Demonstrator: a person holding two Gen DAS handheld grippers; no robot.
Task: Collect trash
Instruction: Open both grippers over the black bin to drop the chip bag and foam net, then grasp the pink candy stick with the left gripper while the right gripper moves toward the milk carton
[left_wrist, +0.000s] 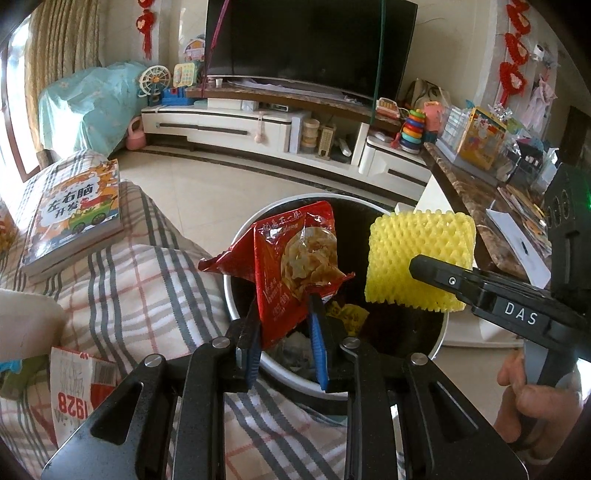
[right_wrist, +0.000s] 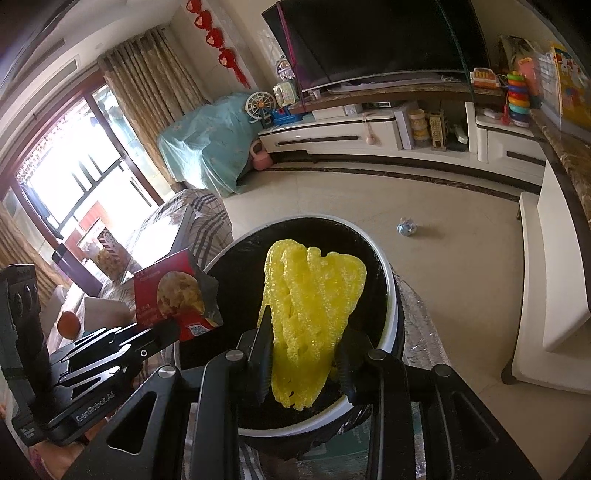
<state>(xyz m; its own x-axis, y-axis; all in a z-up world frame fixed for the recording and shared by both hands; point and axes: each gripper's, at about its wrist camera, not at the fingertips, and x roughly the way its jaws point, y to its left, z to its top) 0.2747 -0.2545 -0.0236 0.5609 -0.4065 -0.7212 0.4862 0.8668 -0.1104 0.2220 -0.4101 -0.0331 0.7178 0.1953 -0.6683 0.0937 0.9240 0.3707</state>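
Fingers of left gripper (left_wrist: 284, 334) pinching red snack bag (left_wrist: 295, 266), right gripper (right_wrist: 304, 352) clamping yellow foam net (right_wrist: 310, 317) over bin (right_wrist: 388, 325), crumpled wrapper (right_wrist: 407, 226) visible only from right wrist

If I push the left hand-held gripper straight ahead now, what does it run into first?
Probably the trash bin: the left hand-held gripper, shut on the red snack bag, points over its open mouth, toward the far rim. Depth is uncertain.
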